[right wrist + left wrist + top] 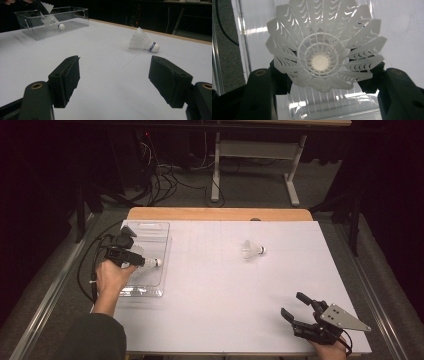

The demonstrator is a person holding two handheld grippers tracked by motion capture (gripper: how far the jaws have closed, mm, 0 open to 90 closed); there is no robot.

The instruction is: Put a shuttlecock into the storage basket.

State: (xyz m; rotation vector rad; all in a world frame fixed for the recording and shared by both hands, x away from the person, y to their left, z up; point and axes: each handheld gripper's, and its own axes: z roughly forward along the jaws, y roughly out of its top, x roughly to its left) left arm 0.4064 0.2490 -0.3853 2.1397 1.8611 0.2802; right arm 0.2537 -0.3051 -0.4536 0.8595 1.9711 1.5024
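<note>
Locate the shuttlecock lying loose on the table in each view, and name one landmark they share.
High view: loose shuttlecock right of centre, far half of the table.
Left gripper view: not in it.
Right gripper view: upper right, cork rightward.
Shared landmark: clear plastic bin.

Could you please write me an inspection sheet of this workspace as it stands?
Surface: white sheet on a wooden table, light rim showing at the far edge.
Job's things: clear plastic rectangular bin at left; white plastic shuttlecock between the left claw's jaws, over the bin; second white shuttlecock with a blue band lying mid-table.
Clutter: nothing seen.
Grippers: left claw over the bin, jaws parted beside the skirt; right claw open, near the front right corner.
Cables: black cable trailing from the left claw.
Surroundings: dark room, white desk frame, floor wires.
</note>
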